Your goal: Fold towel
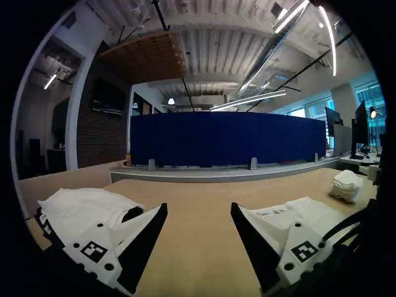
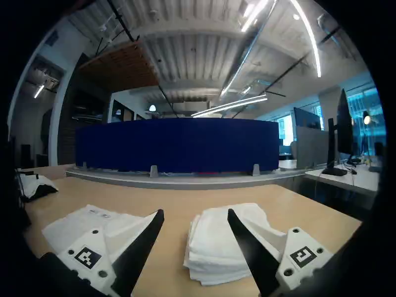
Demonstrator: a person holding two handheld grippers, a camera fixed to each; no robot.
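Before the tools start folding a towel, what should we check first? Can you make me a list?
1. The left tool is open and empty: ok.
2. The right tool is open and empty: ok.
3. The flat white cloth towel lies spread on the light wooden table: ok.
4. All of that towel's edges can be seen for grabbing: cannot tell, because a finger of the tool hides part of it.
5. The stack of folded white towels is out of the right tool's way: not ok, it sits right ahead of the fingers.
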